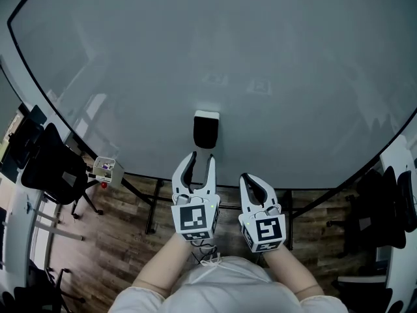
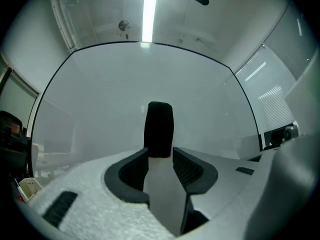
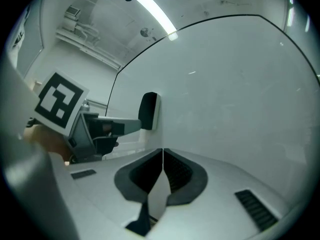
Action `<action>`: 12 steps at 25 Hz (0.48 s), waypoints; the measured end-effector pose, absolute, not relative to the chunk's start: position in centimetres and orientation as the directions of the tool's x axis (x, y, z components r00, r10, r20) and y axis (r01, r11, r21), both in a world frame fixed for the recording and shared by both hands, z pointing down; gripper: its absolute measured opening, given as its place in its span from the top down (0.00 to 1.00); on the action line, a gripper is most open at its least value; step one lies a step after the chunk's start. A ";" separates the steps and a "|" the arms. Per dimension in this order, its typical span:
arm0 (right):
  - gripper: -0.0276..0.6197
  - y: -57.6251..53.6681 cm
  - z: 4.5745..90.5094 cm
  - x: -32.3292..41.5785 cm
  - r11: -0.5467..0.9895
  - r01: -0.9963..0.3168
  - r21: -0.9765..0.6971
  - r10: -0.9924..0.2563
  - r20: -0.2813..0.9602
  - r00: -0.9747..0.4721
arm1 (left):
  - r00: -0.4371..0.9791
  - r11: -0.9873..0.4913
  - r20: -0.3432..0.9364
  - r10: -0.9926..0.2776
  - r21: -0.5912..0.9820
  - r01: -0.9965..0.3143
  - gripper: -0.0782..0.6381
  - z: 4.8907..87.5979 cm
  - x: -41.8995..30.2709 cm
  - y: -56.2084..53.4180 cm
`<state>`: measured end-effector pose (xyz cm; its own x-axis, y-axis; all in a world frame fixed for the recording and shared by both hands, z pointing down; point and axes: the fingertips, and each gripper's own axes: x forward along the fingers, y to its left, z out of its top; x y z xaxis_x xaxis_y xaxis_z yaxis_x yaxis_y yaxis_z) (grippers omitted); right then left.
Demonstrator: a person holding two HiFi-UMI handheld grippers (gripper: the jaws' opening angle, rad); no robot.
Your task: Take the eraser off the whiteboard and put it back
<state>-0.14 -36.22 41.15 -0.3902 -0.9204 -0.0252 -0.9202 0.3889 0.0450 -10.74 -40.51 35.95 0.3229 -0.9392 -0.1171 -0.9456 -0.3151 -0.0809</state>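
Left gripper (image 1: 202, 156) at eraser (image 1: 206, 132) on whiteboard (image 1: 273, 57)

eraser (image 2: 159, 126) bottom corners tucked behind left hand-held gripper (image 2: 161, 155) tips, can't tell if it's gripping yet. whiteboard (image 1: 293, 77) cut off at top edge. little box (image 1: 107, 169) at left too small.

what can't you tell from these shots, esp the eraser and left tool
Grip: the eraser has its lower end at the tips of the left tool; the left gripper view does not show whether the pads press it, the head view is too small.
Eraser's back face: hidden against the whiteboard in every view.
Small white item at the board's lower left, head view: too small to identify.
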 end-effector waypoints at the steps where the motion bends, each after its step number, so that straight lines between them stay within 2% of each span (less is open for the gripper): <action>1: 0.91 -36.0 41.1 -0.3 0.393 -0.918 0.042 -0.918 -0.030 -0.395 | 0.322 -0.314 -0.116 -0.940 -0.088 -0.945 0.67 36.5 -10.9 -40.2; 3: 0.91 -35.5 41.1 -0.6 0.400 -0.916 0.038 -0.915 -0.037 -0.402 | 0.328 -0.318 -0.109 -0.938 -0.098 -0.943 0.75 37.8 -11.0 -39.6; 8: 0.91 -35.0 41.0 -0.7 0.399 -0.917 0.024 -0.915 -0.045 -0.400 | 0.358 -0.350 -0.072 -0.931 -0.105 -0.931 0.85 40.5 -10.9 -38.2; 12: 0.91 -34.5 40.6 -1.1 0.406 -0.914 0.032 -0.912 -0.055 -0.407 | 0.404 -0.395 -0.077 -0.912 -0.104 -0.913 0.87 40.9 -10.4 -37.3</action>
<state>-1.08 -34.52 40.61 -0.4067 -0.9119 -0.0551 -0.9135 0.4055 0.0318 -10.35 -37.25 40.91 0.4038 -0.9116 -0.0767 -0.9126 -0.3955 -0.1038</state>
